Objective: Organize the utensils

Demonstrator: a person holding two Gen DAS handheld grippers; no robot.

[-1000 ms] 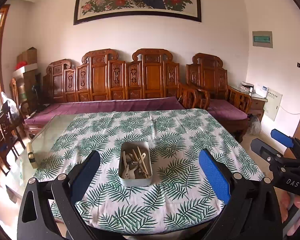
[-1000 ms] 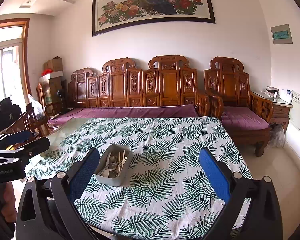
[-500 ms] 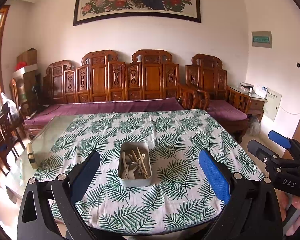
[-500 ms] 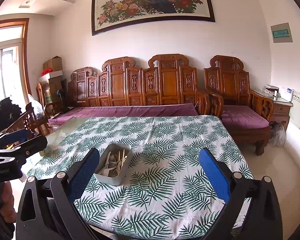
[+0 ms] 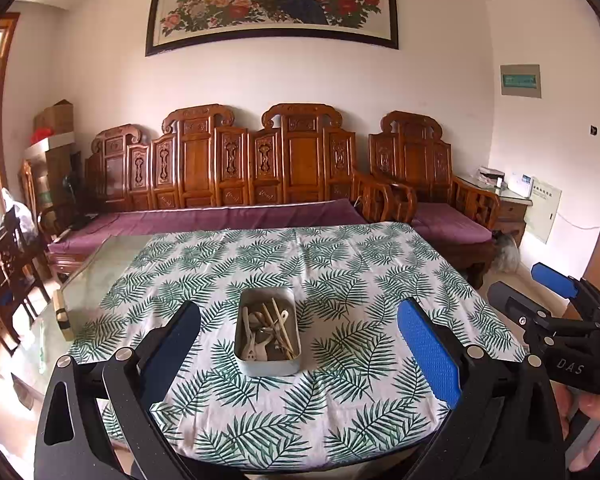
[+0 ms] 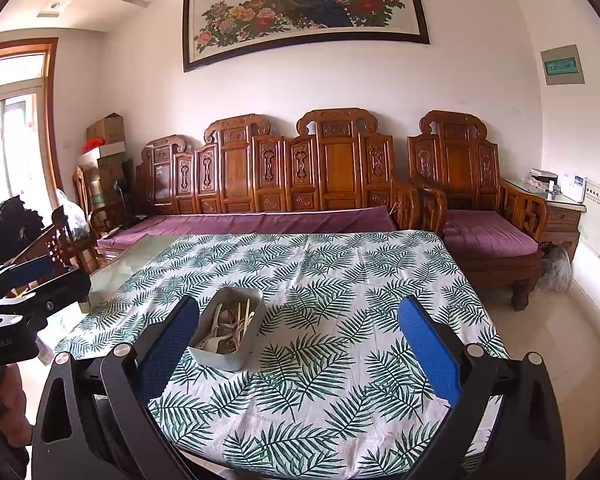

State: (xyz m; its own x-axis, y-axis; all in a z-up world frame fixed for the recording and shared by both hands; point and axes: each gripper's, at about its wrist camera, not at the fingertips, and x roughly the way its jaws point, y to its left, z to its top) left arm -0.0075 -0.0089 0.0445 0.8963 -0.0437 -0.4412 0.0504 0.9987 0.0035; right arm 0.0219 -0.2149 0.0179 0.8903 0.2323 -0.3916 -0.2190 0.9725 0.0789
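At centre frame, a metal tin (image 5: 268,340) of jumbled utensils (image 5: 269,330) is seen on the leaf-print tablecloth (image 5: 340,264). Both the left gripper (image 5: 300,344) and right gripper (image 6: 298,344) are held spread, empty. Tangled pieces could be dragged out together if grasped carelessly.

Matt, perhaps metal tin (image 5: 267,360) on leaf-print cloth (image 5: 340,280); glossy carved-wood bench (image 5: 240,168).
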